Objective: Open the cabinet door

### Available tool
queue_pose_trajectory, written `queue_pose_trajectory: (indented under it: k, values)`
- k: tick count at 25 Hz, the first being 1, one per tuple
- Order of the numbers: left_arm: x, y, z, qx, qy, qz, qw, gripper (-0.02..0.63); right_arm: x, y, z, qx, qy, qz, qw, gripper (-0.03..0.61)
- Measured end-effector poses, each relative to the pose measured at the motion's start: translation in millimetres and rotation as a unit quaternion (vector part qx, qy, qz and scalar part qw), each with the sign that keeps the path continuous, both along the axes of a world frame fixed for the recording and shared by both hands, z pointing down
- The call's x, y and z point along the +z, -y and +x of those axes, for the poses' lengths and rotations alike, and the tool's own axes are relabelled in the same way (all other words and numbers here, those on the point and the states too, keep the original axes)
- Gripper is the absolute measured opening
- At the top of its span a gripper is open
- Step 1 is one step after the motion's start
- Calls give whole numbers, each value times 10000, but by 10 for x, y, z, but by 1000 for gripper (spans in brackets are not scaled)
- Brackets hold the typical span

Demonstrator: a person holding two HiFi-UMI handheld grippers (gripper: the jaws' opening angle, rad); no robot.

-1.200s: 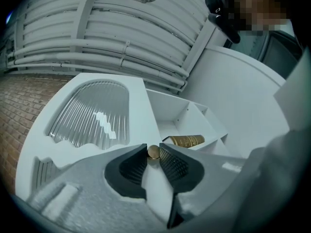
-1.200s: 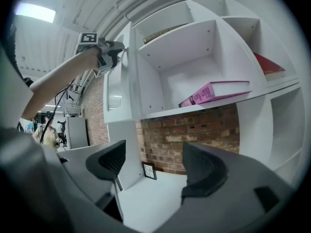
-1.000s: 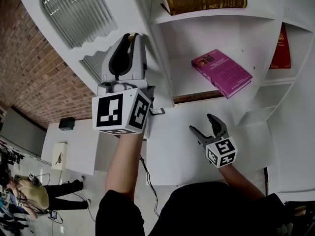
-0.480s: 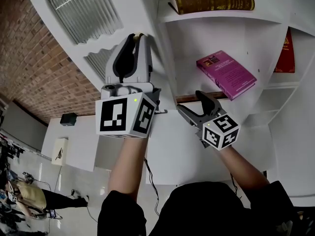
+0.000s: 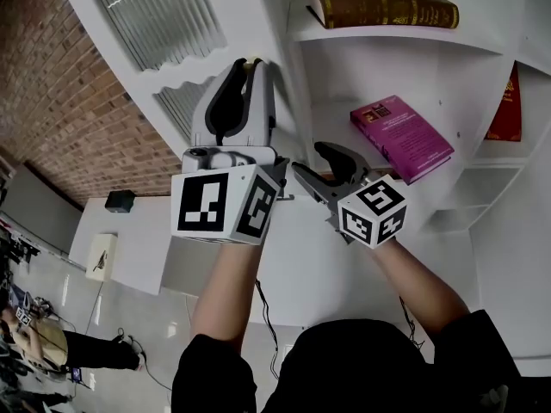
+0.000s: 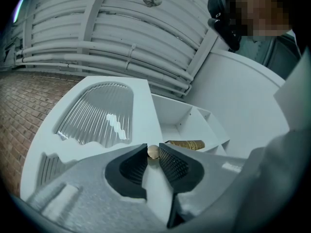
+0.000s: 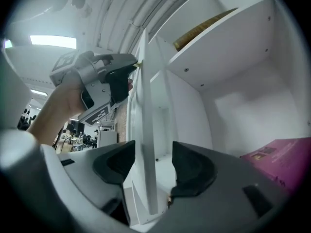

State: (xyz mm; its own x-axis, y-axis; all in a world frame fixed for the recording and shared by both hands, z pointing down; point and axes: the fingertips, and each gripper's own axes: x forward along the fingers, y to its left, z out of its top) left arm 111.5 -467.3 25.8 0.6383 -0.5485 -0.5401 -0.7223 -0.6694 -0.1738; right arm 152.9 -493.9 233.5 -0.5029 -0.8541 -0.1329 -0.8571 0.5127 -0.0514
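Note:
The white cabinet door with a ribbed glass pane stands swung out from the shelves. My left gripper is shut on its small brass knob, which sits between the black pads. My right gripper is lower on the same door, just right of the left one. The door's free edge runs between its jaws, which are closing; a gap still shows on both sides of the panel. The left gripper appears up the door in the right gripper view.
Open shelves hold a brown book on top, a pink book below and a red book at the far right. A brick wall lies left of the cabinet. A person stands far below at the left.
My right gripper rose from low in front of the cabinet to the door's edge beside the left gripper, and its jaws narrowed. The left gripper kept still on the knob.

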Motion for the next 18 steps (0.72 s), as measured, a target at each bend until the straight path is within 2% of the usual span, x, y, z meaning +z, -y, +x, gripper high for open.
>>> queue_pose_trajectory:
  k: [3,6,9,18]
  values:
    - [-19,10,7,-9,-4,-58,10000,84,-18,34,-76,-226,-187,60,9996,158]
    - [-31,18,-1,-55,-4,-80,10000,84,-37,20,-152,-413,-256,157,9987,101]
    - [-29,6,-14,-83,-42,-84,9999,84,-30,-3,-168,-379,-260,238,9987,100]
    - [-23,-84,-87,-269,-159,-261,9992,81,-30,-129,-221,-659,-179,92,9976,87]
